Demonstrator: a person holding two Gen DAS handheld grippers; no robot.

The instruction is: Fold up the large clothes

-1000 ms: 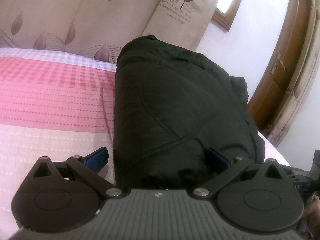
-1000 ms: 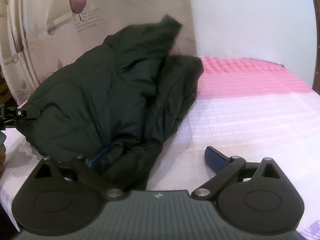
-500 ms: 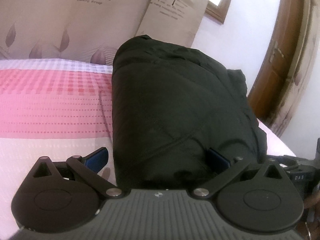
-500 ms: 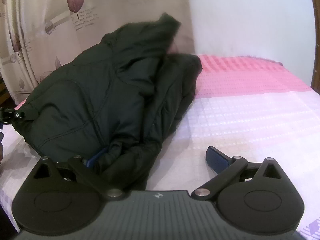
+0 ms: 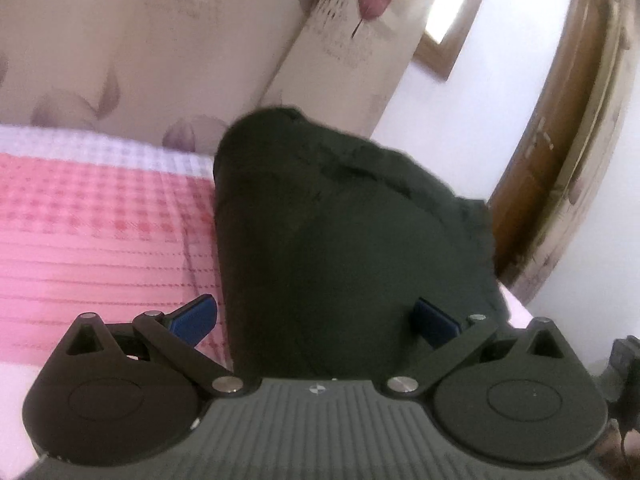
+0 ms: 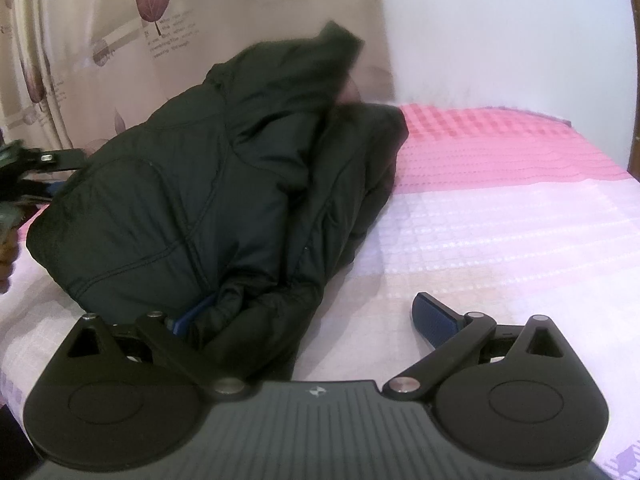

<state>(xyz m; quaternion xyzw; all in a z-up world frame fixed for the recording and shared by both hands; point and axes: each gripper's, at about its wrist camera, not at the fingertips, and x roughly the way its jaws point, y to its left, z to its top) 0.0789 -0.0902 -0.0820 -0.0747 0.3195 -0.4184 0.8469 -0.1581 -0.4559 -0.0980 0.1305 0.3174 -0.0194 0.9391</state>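
The dark padded jacket lies bundled in a thick, puffy mound on the bed, near the edge by the leaf-printed curtain; its quilted, faintly shiny shell shows curved stitch lines and deep soft creases, while the bed cover is a woven check of pink and white. The left claw stands wide with the jacket's near end bulging between its blue pads, likely to steady the bundle; the right claw is also wide, one pad tucked under a fold, the other bare over the cover, gripping nothing.
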